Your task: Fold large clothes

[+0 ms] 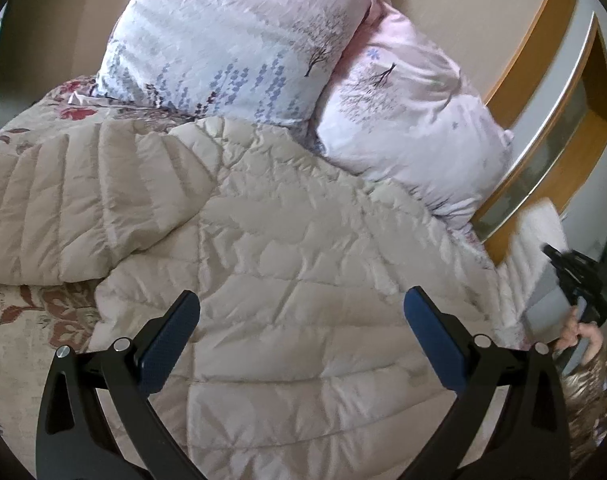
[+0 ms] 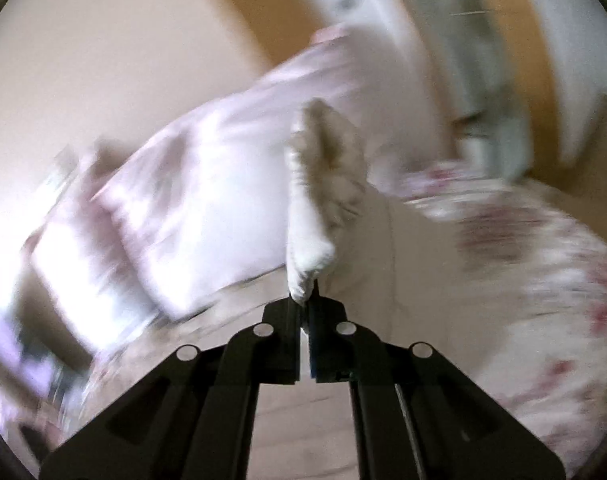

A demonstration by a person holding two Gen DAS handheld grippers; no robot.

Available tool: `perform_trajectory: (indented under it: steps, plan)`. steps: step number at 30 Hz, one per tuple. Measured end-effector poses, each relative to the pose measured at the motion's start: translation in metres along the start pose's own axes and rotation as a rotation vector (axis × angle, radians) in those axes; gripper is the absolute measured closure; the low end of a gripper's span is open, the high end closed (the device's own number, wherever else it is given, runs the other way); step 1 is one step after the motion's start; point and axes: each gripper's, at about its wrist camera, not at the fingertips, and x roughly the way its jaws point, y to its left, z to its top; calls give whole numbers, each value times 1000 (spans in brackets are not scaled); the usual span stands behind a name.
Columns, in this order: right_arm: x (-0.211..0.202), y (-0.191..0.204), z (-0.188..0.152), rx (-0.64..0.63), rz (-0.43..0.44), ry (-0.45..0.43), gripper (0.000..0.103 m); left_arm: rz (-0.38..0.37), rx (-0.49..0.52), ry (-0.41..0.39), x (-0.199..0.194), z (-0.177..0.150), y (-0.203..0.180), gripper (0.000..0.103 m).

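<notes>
Left gripper: black two-finger gripper [image 1: 301, 332] with blue pads [image 1: 167, 344], jaws spread wide with nothing between them, hovering over the garment.
Right gripper: black two-finger gripper [image 2: 304, 300], jaws pinched together on a bunched fold of the garment that stands up straight ahead of its tips; this view is heavily smeared by blur.
Right gripper seen from the left: it shows far off to the left gripper's right [image 1: 579, 280], held by a bare hand [image 1: 583, 334], with a lifted strip of the garment beside it.
Garment: large beige quilted down jacket [image 1: 283, 220] of shiny puffy fabric, spread flat directly ahead of and beneath the left gripper's fingers.
Sleeve: ribbed padded sleeve [image 1: 75, 200] of the same jacket, lying ahead and to the left of the left gripper, folded across toward the body of the jacket.
Held part: pale beige bunched edge [image 2: 323, 184], rising from the right gripper's fingertips, in front of the pillows.
Bedspread: cream cover with a red and brown floral print [image 1: 31, 316], under the jacket, visible to the left of the left gripper and to the right of the right gripper [image 2: 543, 280].
Pillows: two pale pink pillows with lilac tree and flower prints, one ahead and slightly left [image 1: 231, 40], one ahead to the right [image 1: 415, 112], leaning at the far end beyond the jacket.
Headboard: wooden frame with a grey panel [image 1: 543, 92], beyond the pillows to the right.
</notes>
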Motion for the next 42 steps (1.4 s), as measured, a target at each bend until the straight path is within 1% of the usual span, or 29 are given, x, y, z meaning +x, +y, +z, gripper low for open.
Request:
perform_trajectory:
  steps: [1,2,4,5,8,9,10,11,12,13,14,16,19,22,23,24,25,26,27,29,30,31,32,33,34,37,38,40,42]
  plan:
    - [10,20,-7,-31,51,34,99,-11,-9,-2,0,1,0,1]
    - [22,46,-22,-69,111,87,99,-26,-23,-3,1,2,0,1]
    - [44,79,-44,-121,183,174,99,-56,-58,-3,3,7,0,1]
    - [58,97,-60,-153,211,227,99,-70,-73,0,5,8,0,1]
    - [92,134,-105,-212,252,374,98,-144,-141,37,15,13,-1,1]
    - [100,139,-114,-222,260,417,93,-172,-167,57,20,15,-1,1]
    - [105,145,-123,-229,260,455,84,-199,-201,84,28,17,-1,1]
    - [106,146,-129,-231,261,486,74,-209,-225,103,35,17,-1,1]
    - [108,147,-128,-230,261,492,47,-213,-243,118,41,18,-2,1]
    - [103,145,-127,-221,258,481,29,-215,-255,136,49,18,-5,3]
    - [91,137,-122,-195,260,452,27,-216,-259,150,55,18,-7,6]
    - [74,118,-116,-145,267,432,27,-218,-260,184,70,17,-14,10]
    - [62,78,-104,19,253,423,27,-194,-269,229,89,17,-21,17]
    - [57,28,-103,218,217,448,27,-177,-296,277,108,14,-22,27]
    - [59,10,-105,288,205,462,27,-168,-303,287,113,13,-21,31]
    - [62,0,-107,326,194,467,29,-161,-309,293,118,13,-21,35]
    - [65,-11,-108,364,175,467,31,-155,-316,302,124,13,-21,41]
    - [69,-21,-107,402,160,462,34,-151,-322,309,128,13,-20,47]
    - [74,-30,-106,435,164,446,36,-148,-327,313,132,13,-20,51]
    - [82,-40,-102,462,156,413,40,-143,-340,314,140,13,-19,72]
    - [86,-43,-99,473,147,395,43,-142,-344,314,144,13,-18,77]
    - [90,-47,-97,479,143,383,51,-147,-346,310,146,14,-18,90]
    - [95,-49,-94,485,130,369,59,-144,-343,306,147,15,-18,92]
    - [99,-49,-92,479,122,359,80,-138,-334,302,148,17,-18,94]
    - [103,-47,-90,457,120,352,89,-133,-322,288,147,20,-19,96]
    - [104,-31,-88,396,132,351,92,-111,-283,227,133,30,-17,97]
    - [103,-20,-89,344,130,353,92,-96,-274,208,128,32,-15,97]
    - [105,-6,-94,287,124,371,93,-60,-267,185,120,35,-7,97]
    - [111,1,-102,250,113,412,93,-20,-275,184,117,32,4,97]
